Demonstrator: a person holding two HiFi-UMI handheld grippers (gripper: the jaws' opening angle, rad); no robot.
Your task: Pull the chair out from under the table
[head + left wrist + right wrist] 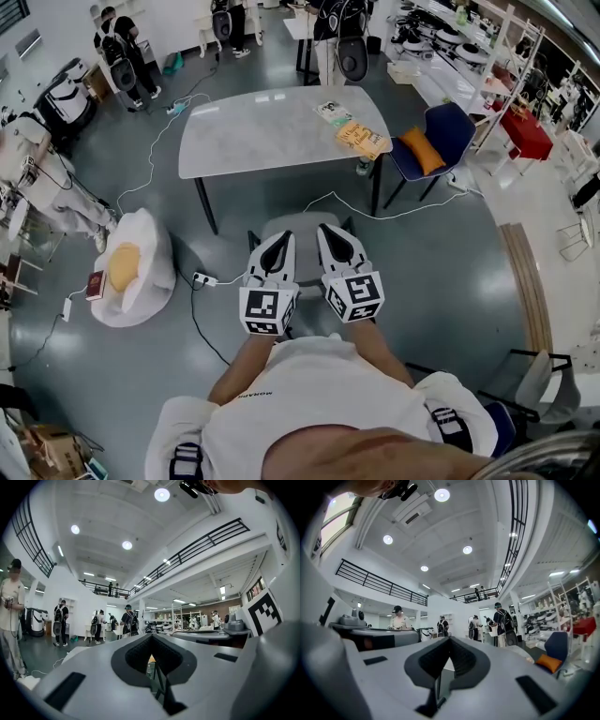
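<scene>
Left gripper (278,238) and right gripper (334,232): jaws closed, empty, side by side. Grey padded chair (302,228) directly beneath them, near pale grey table (262,131).

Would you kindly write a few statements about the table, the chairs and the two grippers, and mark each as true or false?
1. The left gripper and the right gripper are both shut, with nothing between the jaws. True.
2. An orange cushion lies on the blue chair. True.
3. The table has nothing on it. False: books lie near its right end.
4. The gray chair is tucked under the table. False: it stands clear of the table's near edge, beneath the two grippers.
</scene>
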